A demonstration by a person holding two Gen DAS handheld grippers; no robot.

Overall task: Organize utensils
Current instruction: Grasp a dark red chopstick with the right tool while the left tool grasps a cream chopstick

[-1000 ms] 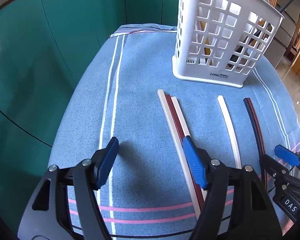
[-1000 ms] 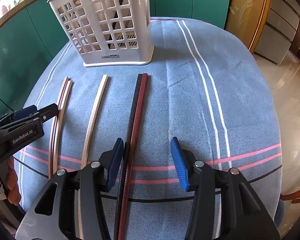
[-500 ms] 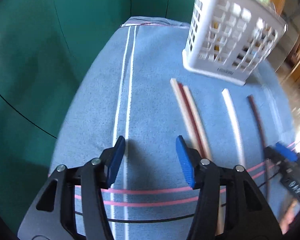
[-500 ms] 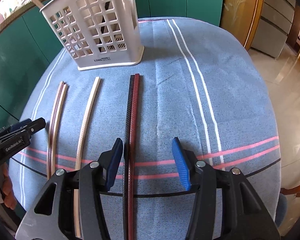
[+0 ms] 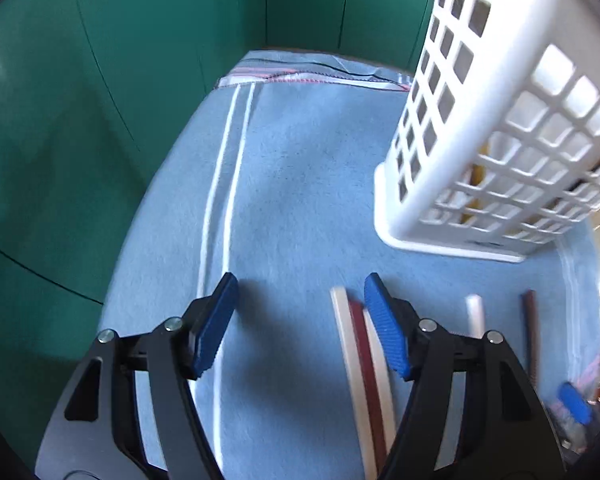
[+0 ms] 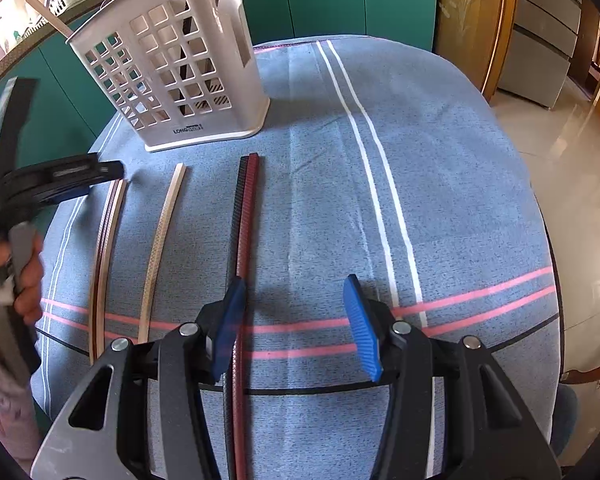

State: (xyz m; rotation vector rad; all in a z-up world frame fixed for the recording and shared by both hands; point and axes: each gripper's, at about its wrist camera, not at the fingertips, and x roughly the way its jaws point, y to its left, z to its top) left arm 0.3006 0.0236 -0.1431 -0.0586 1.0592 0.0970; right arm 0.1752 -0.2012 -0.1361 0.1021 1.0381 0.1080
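Your left hand-held gripper (image 5: 300, 320) and right hand-held gripper (image 6: 296, 320) are both wide open and hold nothing, so pinch the thin, light, stiff-looking chopsticks (image 6: 242, 232) near the middle where they lie flat on the worktop (image 6: 440, 184) before the basket (image 6: 172, 76).

Cloth: blue tablecloth (image 6: 452, 184) (white and pink stripes)
Behind: teal cabinet doors (image 5: 140, 60)
Right side: glossy tiled floor (image 6: 572, 168)

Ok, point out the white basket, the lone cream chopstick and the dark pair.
white basket (image 6: 188, 92): right wrist view, front lattice wall.
lone cream chopstick (image 6: 161, 240): right wrist view, mid-shaft.
dark pair (image 6: 245, 216): right wrist view, mid-length.
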